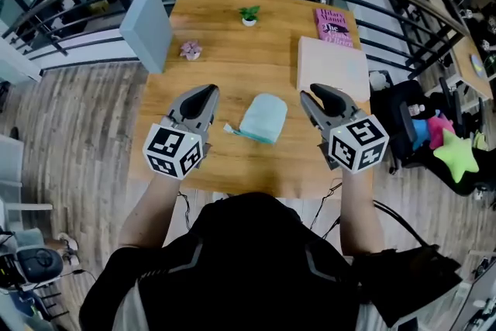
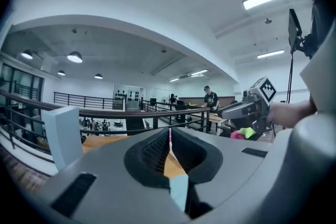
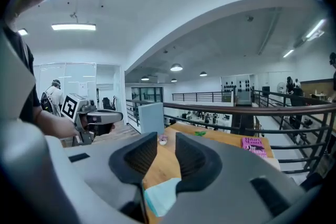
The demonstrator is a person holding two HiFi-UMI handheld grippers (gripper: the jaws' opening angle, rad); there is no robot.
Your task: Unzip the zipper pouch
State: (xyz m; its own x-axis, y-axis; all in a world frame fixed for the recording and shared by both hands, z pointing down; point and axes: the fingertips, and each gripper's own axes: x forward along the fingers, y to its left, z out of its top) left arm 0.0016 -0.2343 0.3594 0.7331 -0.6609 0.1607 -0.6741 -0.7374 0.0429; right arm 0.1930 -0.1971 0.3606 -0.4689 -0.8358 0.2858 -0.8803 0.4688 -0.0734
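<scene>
The zipper pouch (image 1: 263,117) lay flat on the tabletop (image 1: 232,74) in the head view. It was pale blue, with a darker teal zipper (image 1: 253,135) along its near edge. A small tab stuck out at the zipper's left end. The left gripper (image 1: 208,94) was held up in the air to the left of the pouch. The right gripper (image 1: 313,94) was held up to the right of it. Neither one touched the pouch.

In the left gripper view, the fingers (image 2: 152,152) were pressed together with nothing in them. The pouch showed far below them.

In the right gripper view, the fingers (image 3: 139,157) stood a little apart and held nothing. Bare wood and a corner of the pouch showed through the gap.

How far along was the job? The pictures were too small to show if the zipper was open or closed. So this could be a closed pouch waiting to be unzipped, or an open one that had been let go. Both hands were up and away from the pouch.
</scene>
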